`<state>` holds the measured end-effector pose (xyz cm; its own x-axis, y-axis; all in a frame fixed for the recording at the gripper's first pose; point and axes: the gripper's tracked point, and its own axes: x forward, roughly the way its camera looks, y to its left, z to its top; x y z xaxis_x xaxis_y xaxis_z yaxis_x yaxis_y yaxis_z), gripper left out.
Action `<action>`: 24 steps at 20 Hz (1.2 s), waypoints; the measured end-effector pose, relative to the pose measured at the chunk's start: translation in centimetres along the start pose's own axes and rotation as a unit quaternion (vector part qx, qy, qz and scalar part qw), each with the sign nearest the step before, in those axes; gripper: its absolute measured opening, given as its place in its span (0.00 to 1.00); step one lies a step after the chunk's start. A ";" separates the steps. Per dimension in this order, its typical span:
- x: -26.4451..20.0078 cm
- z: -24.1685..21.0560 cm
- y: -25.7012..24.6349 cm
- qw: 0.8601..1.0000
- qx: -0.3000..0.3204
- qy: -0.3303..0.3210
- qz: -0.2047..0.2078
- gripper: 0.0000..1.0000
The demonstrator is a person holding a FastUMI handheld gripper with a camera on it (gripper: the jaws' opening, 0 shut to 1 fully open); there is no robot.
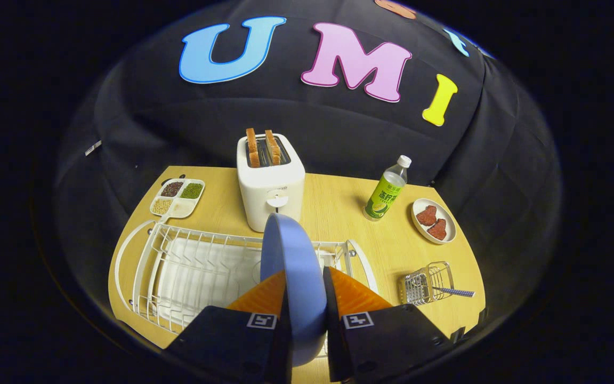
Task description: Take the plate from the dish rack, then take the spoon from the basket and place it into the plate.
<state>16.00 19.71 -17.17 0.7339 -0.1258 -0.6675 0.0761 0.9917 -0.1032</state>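
now gripper (pixel 305 288) clenched on blue plate (pixel 291 266), plate upright on edge between fingers, over white dish rack (pixel 190 266). spoon (pixel 453 292) lies in wire basket (pixel 427 285) off right, toaster (pixel 269 181) beyond.

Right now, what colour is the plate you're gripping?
Blue, plain with no pattern. The plate stands on edge between the gripper fingers, clearest in the gripper view.

Wooden table (pixel 339 213) with dish rack (pixel 195 266), toaster (pixel 269 184), bottle (pixel 387 189), compartment tray (pixel 177 197), small dish (pixel 434 220), wire basket (pixel 427 282).
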 end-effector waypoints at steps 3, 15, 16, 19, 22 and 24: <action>-0.4 0.2 -0.8 1.000 0.004 -0.006 0.006 0.29; -1.9 -0.8 -4.2 0.996 0.056 -0.010 0.067 0.27; -2.3 -0.7 -4.6 0.995 0.062 -0.012 0.074 0.27; -4.1 -0.9 -5.7 0.990 0.085 -0.012 0.108 0.27; -6.1 -1.4 -7.9 0.984 0.109 -0.014 0.138 0.27; -7.3 -1.9 -9.9 0.982 0.118 -0.018 0.150 0.27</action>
<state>8.58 10.80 -12.71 0.7699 0.1688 -0.6154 0.0042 0.9630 0.2694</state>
